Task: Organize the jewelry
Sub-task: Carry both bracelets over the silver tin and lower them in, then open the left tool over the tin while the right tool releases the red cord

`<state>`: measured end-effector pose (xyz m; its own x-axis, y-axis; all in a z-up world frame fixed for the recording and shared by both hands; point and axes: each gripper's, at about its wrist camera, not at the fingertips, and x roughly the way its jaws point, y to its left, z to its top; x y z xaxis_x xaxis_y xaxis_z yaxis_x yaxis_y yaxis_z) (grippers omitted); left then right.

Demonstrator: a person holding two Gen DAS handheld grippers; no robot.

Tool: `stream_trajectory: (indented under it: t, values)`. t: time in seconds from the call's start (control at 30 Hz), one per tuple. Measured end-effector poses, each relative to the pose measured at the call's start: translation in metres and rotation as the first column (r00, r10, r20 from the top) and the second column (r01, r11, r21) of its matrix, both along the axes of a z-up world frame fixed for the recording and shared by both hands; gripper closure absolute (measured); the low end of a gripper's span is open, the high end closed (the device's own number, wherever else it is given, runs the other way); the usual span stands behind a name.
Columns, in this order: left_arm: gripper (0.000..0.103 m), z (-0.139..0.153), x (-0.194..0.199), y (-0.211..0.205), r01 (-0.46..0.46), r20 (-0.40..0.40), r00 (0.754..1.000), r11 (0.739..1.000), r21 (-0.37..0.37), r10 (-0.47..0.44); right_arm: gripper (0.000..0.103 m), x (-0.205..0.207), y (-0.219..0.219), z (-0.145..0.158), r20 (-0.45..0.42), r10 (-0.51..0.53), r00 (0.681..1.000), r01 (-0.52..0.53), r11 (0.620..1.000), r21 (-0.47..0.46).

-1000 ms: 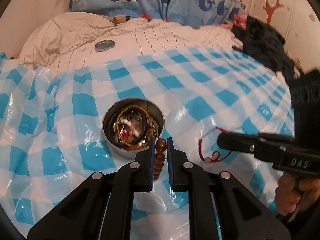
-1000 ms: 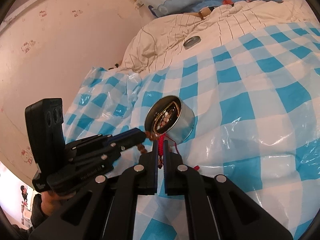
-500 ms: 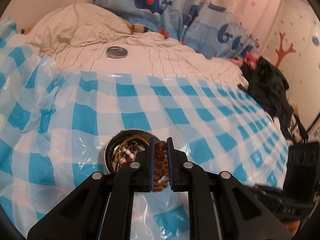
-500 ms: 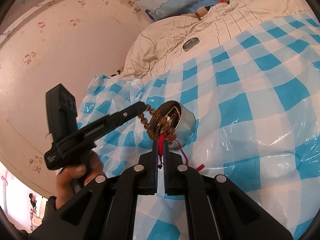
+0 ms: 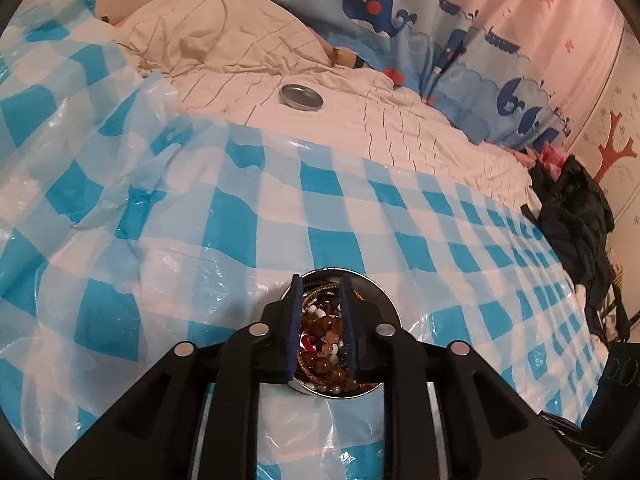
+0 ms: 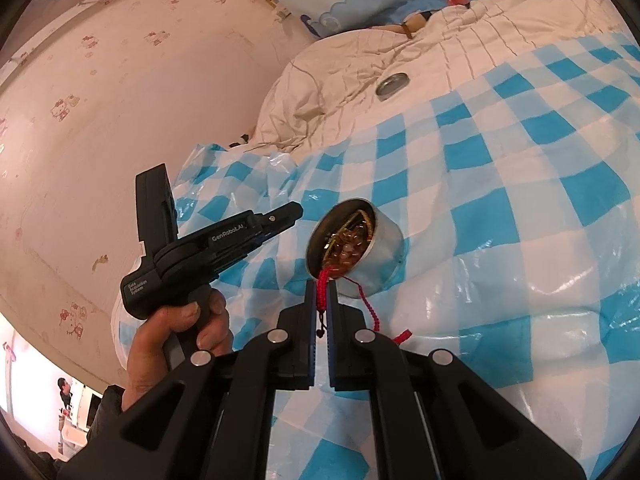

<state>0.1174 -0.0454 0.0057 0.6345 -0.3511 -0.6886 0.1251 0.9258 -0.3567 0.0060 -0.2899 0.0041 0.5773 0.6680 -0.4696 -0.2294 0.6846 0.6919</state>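
Between your right gripper's (image 6: 320, 292) blue-padded fingers, a red braided cord bracelet (image 6: 322, 285) is pinched, the jaws drawn narrow around it; one end of the cord runs up to the rim of the round metal tin (image 6: 362, 249), the rest loops down past the fingers and trails onto the blue-and-white checked plastic sheet (image 6: 520, 184). Your left gripper (image 5: 321, 320) hovers directly over that same tin (image 5: 380, 304) with its jaws parted a little and nothing clamped between them; through the gap you see amber-brown beads (image 5: 322, 326) lying inside among white beads and gold chains. From the right wrist view, your left gripper (image 6: 280, 216) sits just left of the tin, clear of it, with your hand (image 6: 180, 332) wrapped around its grip. The tin rests on the checked sheet, which covers a bed. Farther back, well apart from the tin, its flat metal lid (image 5: 301, 96) lies on the cream striped quilt (image 5: 400, 128), with whale-print bedding (image 5: 384, 4) behind it.
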Motion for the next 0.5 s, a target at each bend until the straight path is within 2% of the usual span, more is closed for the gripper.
stream_trajectory:
  t: [0.1, 0.27, 0.3, 0.33, 0.4, 0.43, 0.5]
  values:
    - [0.076, 0.006, -0.004, 0.01, -0.021, 0.016, 1.0, 1.0, -0.023, 0.021, 0.098, 0.011, 0.006, 0.007, 0.007, 0.027, 1.0, -0.028, 0.998, 0.05]
    - [0.064, 0.012, -0.011, 0.027, -0.04, 0.02, 0.999, 0.998, -0.042, 0.041, 0.098, 0.055, 0.023, 0.02, 0.024, 0.094, 0.995, -0.097, 0.975, 0.198]
    - [0.061, 0.013, -0.013, 0.03, -0.042, 0.019, 0.999, 0.998, -0.044, 0.043, 0.098, 0.062, 0.026, 0.019, 0.015, 0.098, 0.995, -0.099, 0.974, 0.205]
    - [0.058, 0.013, -0.014, 0.032, -0.041, 0.017, 0.999, 0.998, -0.043, 0.042, 0.093, 0.073, 0.029, 0.015, -0.005, 0.089, 0.996, -0.086, 0.98, 0.179]
    - [0.052, 0.013, -0.017, 0.034, -0.039, 0.01, 0.999, 0.999, -0.033, 0.04, 0.049, 0.085, 0.029, 0.006, -0.04, 0.023, 0.999, -0.02, 0.997, 0.078]
    - [0.047, 0.013, -0.018, 0.034, -0.039, 0.008, 0.999, 0.999, -0.022, 0.039, 0.048, 0.088, 0.026, 0.0, -0.058, -0.023, 0.998, 0.024, 1.0, 0.01]
    - [0.038, 0.013, -0.022, 0.034, -0.046, 0.008, 0.999, 0.999, 0.01, 0.046, 0.048, 0.084, 0.019, -0.004, -0.064, -0.056, 0.996, 0.054, 0.998, -0.04]
